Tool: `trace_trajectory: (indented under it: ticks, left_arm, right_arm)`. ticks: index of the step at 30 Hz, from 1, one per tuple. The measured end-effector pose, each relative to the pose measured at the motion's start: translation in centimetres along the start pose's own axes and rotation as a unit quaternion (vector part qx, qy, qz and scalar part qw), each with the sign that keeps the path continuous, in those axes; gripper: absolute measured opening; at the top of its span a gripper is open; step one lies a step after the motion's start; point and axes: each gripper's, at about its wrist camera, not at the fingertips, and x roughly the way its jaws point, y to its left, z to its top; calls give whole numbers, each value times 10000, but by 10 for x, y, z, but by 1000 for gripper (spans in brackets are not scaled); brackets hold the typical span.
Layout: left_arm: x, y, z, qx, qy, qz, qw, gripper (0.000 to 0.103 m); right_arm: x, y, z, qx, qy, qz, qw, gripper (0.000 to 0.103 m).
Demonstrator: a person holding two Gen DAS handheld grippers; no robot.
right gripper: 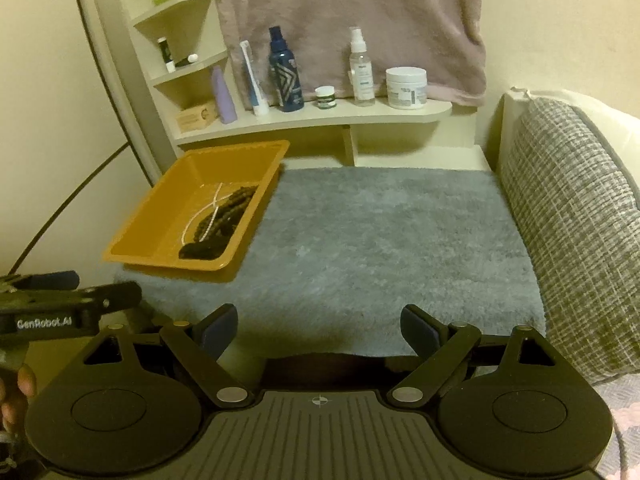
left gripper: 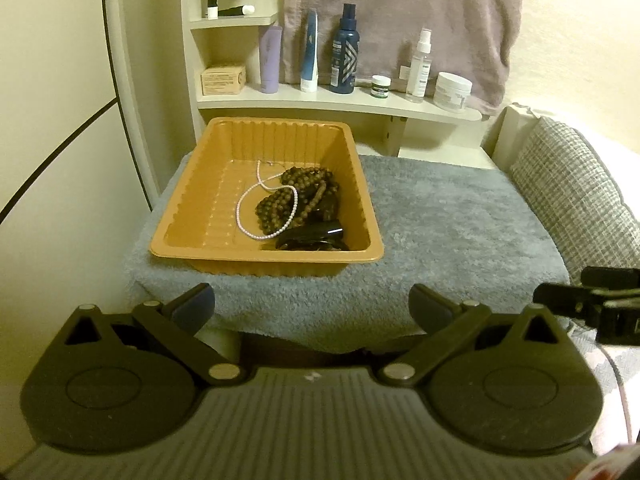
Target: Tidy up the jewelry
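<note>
While we hold both tools low at the near edge of the desk, an orange plastic tray [left gripper: 224, 246] with ribbed walls sits on the grey fluffy towel [left gripper: 460, 224] that covers the desk, at its far left corner. All the jewelry lies in the tray's right half: a tangled heap of dark brown wooden bead necklaces [left gripper: 298, 196], a thin strand of small white pearls [left gripper: 250, 196] looping over and beside the heap, and a glossy black piece [left gripper: 312, 236] at the near right corner, too dark for us to name. The tray's left half is bare. Our left tool [left gripper: 312, 306] has its jaws spread wide with nothing between them. Our right tool [right gripper: 318, 328] is likewise spread wide and empty, over bare towel well right of the tray. Behind the desk, a shelf [left gripper: 344, 106] carries bottles and jars.
</note>
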Motion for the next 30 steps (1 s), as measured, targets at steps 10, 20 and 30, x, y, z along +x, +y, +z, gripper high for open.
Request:
trace_trajectory:
  ticks: [10, 20, 30]
  left_arm:
    - [-8, -14, -8, 261, -56, 2, 9996, 102]
    - [-11, -12, -12, 222, -121, 53, 9997, 102]
    - [-13, -8, -13, 129, -154, 61, 9998, 102]
  right_arm:
    - [-5, 10, -8, -183, -62, 40, 9998, 88]
    - [-5, 10, -8, -313, -71, 75, 9995, 88]
    - [-5, 9, -8, -340, -77, 78, 9994, 88]
